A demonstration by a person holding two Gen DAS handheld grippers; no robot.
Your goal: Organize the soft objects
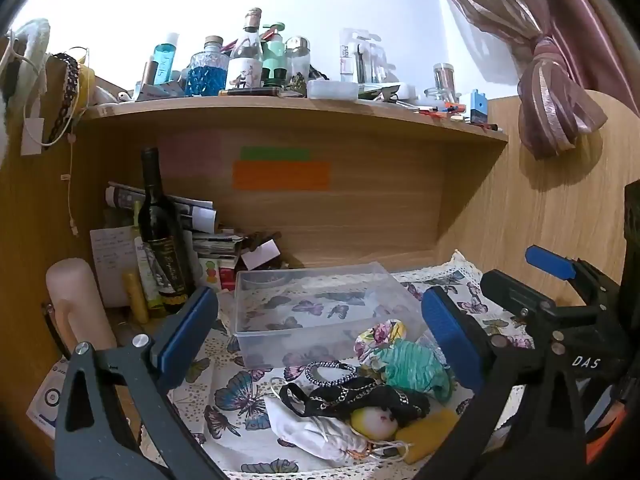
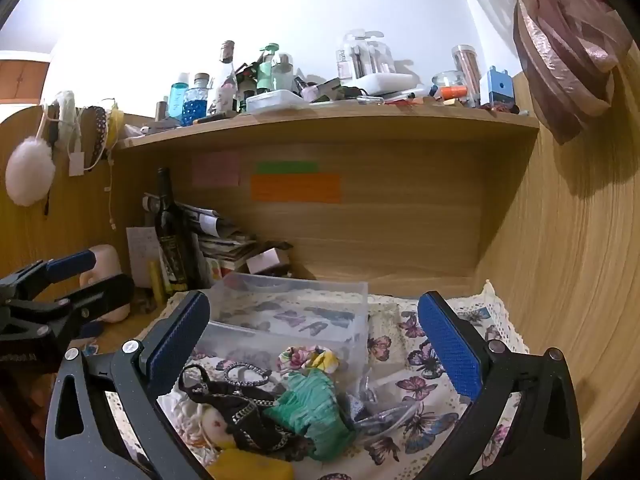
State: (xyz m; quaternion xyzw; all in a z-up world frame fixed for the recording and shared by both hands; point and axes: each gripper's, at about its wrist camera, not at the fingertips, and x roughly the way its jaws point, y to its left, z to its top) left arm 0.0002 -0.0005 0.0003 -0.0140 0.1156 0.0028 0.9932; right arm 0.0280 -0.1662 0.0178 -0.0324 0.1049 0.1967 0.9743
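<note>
Currently: your left gripper [image 1: 320,336] wide open, empty | your right gripper [image 2: 312,344] wide open, empty | soft objects pile [image 1: 372,392] just before clear plastic bin [image 1: 320,300], touching its front wall.

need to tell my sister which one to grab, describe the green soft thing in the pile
On the butterfly-print cloth, just in front of the clear plastic box, lies a heap of soft items. The green scrunchie is the ruffled mint-green one at its right side, between a floral scrunchie and black chain-trimmed fabric.
</note>
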